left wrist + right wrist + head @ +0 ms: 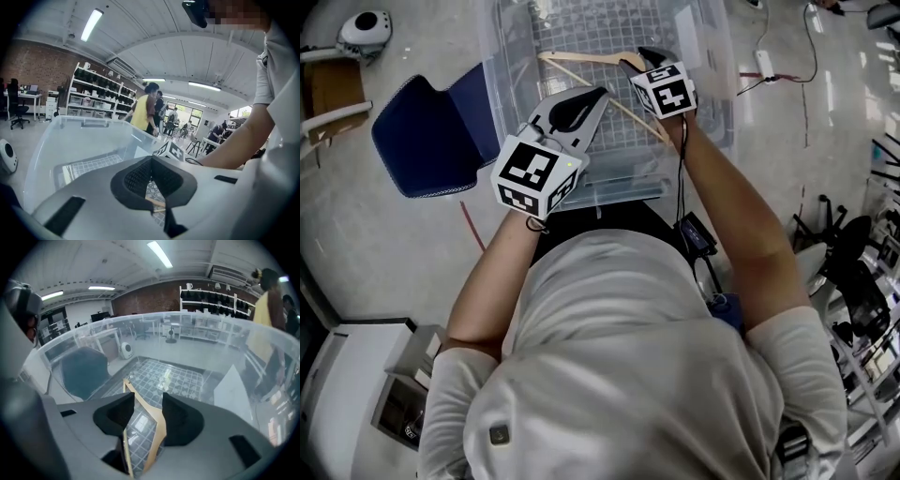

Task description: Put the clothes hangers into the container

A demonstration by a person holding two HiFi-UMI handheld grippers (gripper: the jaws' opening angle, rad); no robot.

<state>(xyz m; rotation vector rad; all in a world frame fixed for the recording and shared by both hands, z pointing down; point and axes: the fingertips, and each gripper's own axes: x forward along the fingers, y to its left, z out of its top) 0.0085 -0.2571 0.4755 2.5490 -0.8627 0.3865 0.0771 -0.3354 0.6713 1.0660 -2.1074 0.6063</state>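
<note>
Wood, pale and thin: the hanger [591,58] lies flat on the grid-patterned bottom of the clear plastic container [502,84], in the upper middle of the head view. In my right gripper view it shows as an open triangle [159,427] in the lower middle of the frame, framed by the jaws but lying beneath them inside the container [187,317].

My right gripper [647,58] hangs over it with its jaws apart [147,401], and the pads press on nothing. My left gripper [598,94], left of it in the head view, has its jaws closed together tip to tip [151,159] and carries nothing; only a sliver of wood shows through the gap behind the pads.

I judge the hanger light and stiff, so it should not sag or bend in a pinch. Its smooth finish may slip, and the thin arms could twist if I take it far from the middle. I would grip near the neck, or midway along the bottom bar, across the narrow side.
</note>
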